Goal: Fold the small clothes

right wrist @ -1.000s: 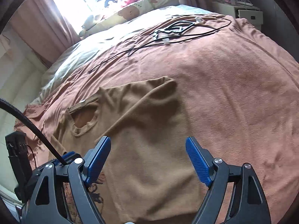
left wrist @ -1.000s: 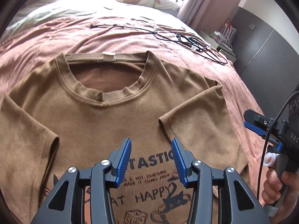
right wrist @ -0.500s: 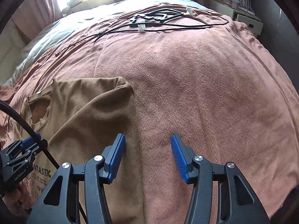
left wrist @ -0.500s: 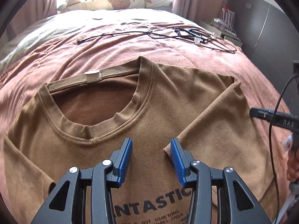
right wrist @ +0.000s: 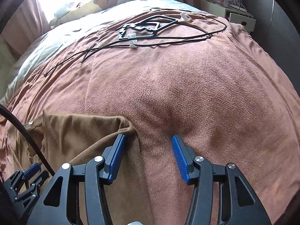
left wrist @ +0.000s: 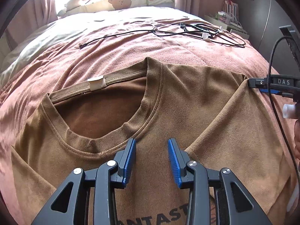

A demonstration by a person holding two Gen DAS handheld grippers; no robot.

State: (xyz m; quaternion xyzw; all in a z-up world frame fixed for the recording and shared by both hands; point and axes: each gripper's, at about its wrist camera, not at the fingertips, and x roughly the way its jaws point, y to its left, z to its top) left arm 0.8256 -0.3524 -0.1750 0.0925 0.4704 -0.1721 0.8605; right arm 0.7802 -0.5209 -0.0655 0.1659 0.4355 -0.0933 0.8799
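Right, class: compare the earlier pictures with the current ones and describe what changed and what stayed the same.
Both hand-held grippers advanced up the brown T-shirt. The left hand-held gripper went from the printed chest to just below the collar. The right hand-held gripper swung right to the folded-in shoulder edge, its jaws narrowing but open. Neither has gripped anything. The T-shirt, its right sleeve folded in, and the black cables on the pink blanket stayed put.
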